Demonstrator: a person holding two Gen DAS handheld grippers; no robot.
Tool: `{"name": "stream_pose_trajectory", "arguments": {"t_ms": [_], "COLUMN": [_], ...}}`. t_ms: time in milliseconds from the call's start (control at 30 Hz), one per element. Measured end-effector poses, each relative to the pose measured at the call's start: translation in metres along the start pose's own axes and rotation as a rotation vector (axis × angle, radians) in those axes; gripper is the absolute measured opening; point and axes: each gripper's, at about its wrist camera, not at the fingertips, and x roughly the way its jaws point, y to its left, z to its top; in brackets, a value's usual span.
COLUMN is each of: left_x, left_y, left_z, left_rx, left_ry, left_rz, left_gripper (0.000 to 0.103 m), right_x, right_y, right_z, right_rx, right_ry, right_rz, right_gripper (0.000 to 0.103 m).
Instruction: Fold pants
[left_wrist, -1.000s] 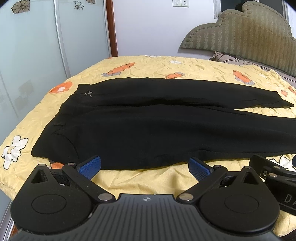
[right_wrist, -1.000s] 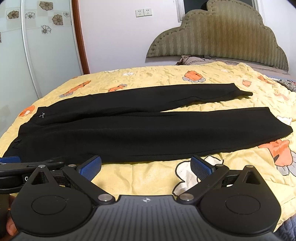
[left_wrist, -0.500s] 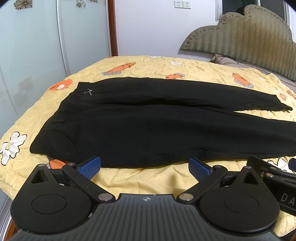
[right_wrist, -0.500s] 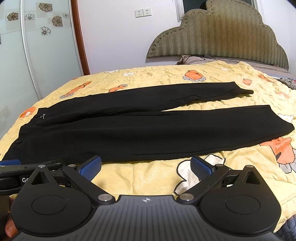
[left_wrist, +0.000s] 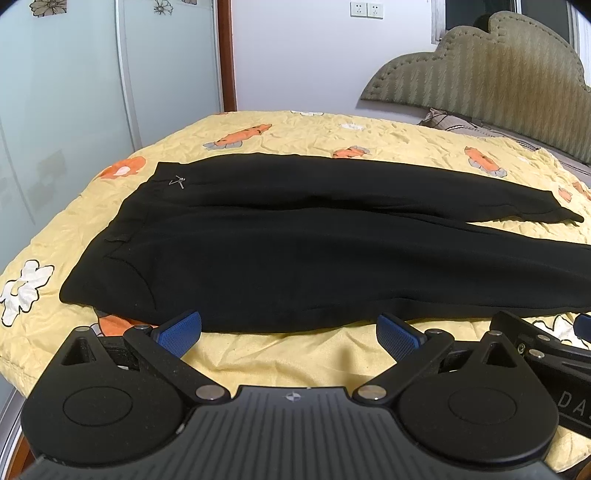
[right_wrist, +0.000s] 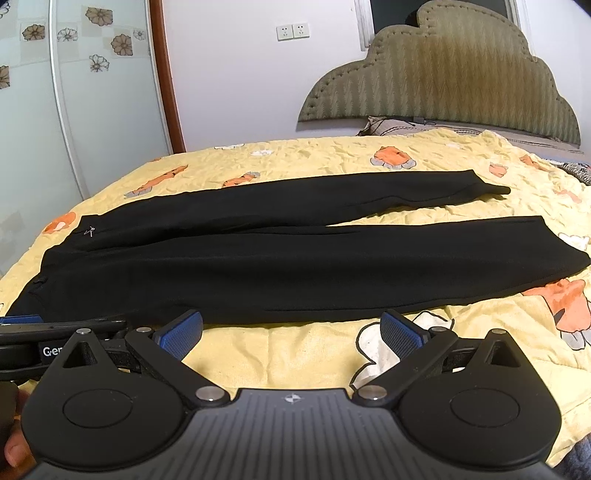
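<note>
Broadly, a bed (left_wrist: 332, 369) under a yellow quilt (right_wrist: 314, 162) printed with orange and white flowers filled both wrist views, with a scalloped olive headboard (right_wrist: 443, 74) at about one o'clock in the right wrist view and a pale glass-panelled wardrobe (left_wrist: 74, 92) at about ten o'clock in the left wrist view. Nothing like a box, basket or drawer showed in either view, so the quilt alone carried the load. On it lay the black pants (left_wrist: 295, 258), spread flat and unfolded, waistband toward nine o'clock and both legs running off toward three o'clock; the far leg (right_wrist: 332, 203) and the near leg (right_wrist: 332, 273) touched near the waist and drew apart toward the cuffs, with quilt showing between them. A small pale mark (left_wrist: 179, 181) sat on the fabric near the waistband's far corner. At six o'clock in each view hung that view's own tool. The left gripper (left_wrist: 290, 332) had its blue-padded fingers (left_wrist: 181, 330) spread wide, holding nothing, the tips just short of the near hem. The right gripper (right_wrist: 291, 332) was likewise spread wide and empty, its pads (right_wrist: 400, 330) just short of the near leg's edge. A fingertip (right_wrist: 13, 448) showed at eight o'clock in the right wrist view.
</note>
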Motion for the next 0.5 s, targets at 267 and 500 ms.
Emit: {"name": "stream_pose_trajectory", "arguments": {"t_ms": [267, 500], "left_x": [-0.0009, -0.0022], "left_y": [0.0007, 0.0010], "left_z": [-0.0002, -0.0007], "left_rx": [0.000, 0.002], "left_ry": [-0.008, -0.012], "left_rz": [0.003, 0.004], "left_gripper": [0.103, 0.103], "right_x": [-0.0019, -0.0014], "right_y": [-0.0001, -0.0019], "right_z": [-0.0006, -0.0005], "right_rx": [-0.006, -0.003], "right_ry": [-0.015, -0.015], "right_rz": [0.013, 0.017], "right_gripper": [0.103, 0.103]}}
